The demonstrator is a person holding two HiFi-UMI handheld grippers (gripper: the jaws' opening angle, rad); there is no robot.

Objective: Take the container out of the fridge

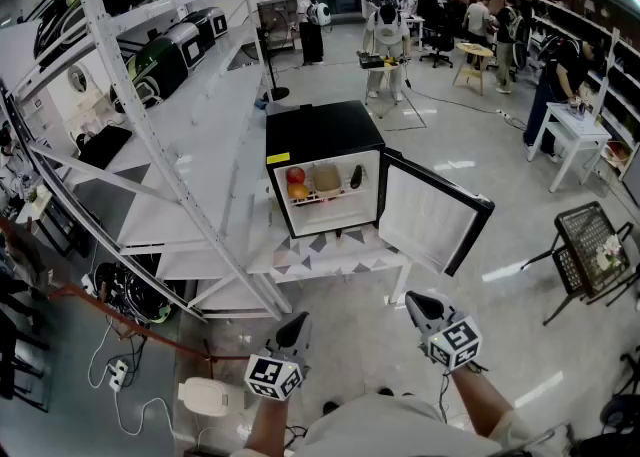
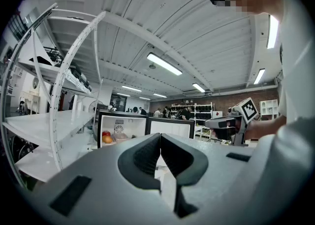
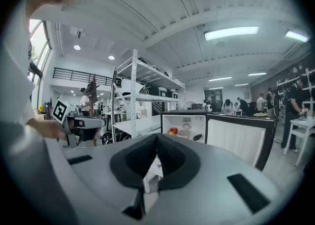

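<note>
**While both grippers hang shut, the container sits in the open fridge ahead**

As I hold my two tools out in front of me, the left gripper (image 2: 160, 142) has its dark pads pressed together with nothing between them, and the right gripper (image 3: 156, 146) is closed the same way, also empty. Both point roughly level, side by side and apart from each other, each with its marker cube nearest my wrist. Neither touches anything.

Straight ahead of the two tips, well apart from them, stands a small table (image 1: 335, 257) with a triangle-patterned top. On it sits the black fridge (image 1: 322, 131), its door (image 1: 432, 213) swung wide toward the side of my right gripper. On the fridge's wire shelf, the beige container (image 1: 327, 180) rests in the middle. On the container's left-gripper side are a red apple (image 1: 295, 174) and an orange fruit (image 1: 297, 191) just below it; on its right-gripper side leans a dark item (image 1: 356, 177) that I cannot identify.

Beyond my left gripper, off to its outer side, runs a white shelving rack (image 1: 150, 145). Far past the fridge, people stand among desks.
</note>
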